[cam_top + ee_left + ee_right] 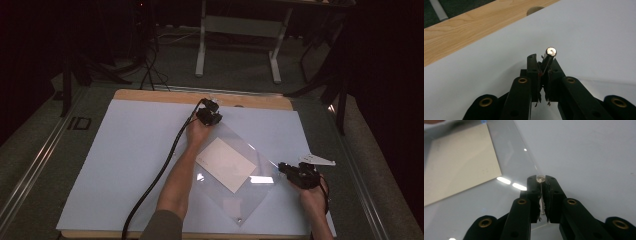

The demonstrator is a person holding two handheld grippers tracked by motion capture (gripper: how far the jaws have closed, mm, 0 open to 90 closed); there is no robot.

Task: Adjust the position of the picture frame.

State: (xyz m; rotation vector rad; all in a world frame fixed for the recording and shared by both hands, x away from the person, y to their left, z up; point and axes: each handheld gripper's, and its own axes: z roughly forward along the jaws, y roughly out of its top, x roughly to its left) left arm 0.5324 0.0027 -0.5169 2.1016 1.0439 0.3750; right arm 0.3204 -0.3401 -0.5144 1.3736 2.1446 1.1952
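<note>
Pinching opposite corners of the clear plastic sleeve [235, 170] w/ a cream paper sheet [226, 164] inside, our left hand-held gripper [210, 116] and right hand-held gripper [292, 171] are clamped on its corner studs, prob. to hold it taut on the white surface [125, 160].

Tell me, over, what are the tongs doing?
Left tongs shut on far snap. Right tongs shut on side snap. Clear sleeve flat, card inside.
</note>
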